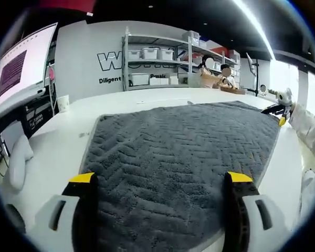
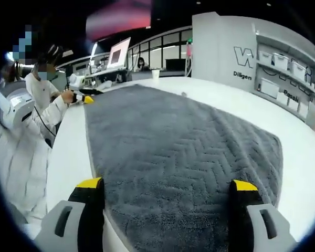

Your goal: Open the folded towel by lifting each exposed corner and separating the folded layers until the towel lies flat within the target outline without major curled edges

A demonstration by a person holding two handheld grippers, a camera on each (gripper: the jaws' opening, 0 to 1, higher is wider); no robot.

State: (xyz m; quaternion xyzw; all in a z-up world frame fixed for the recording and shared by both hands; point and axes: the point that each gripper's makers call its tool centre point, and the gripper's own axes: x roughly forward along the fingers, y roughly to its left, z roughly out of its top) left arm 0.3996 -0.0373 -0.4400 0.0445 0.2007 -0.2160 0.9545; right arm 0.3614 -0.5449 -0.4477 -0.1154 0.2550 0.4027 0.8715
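I see the gray towel [image 1: 184, 157] lying flat on the white table [image 1: 58, 152], and my 2 claws, left [image 1: 160, 181] and right [image 2: 168, 186], are spread wide, holding nothing

we see the towel [image 1: 181, 152] spread on the table [image 1: 58, 142] ahead of both tongs, shelves [image 1: 157, 60] behind its far edge.

White wall [image 1: 89, 47] with lettering, bin-laden shelving [image 1: 157, 63], a monitor [image 1: 21, 65] — ceiling light strip [image 1: 254, 26] overhead.
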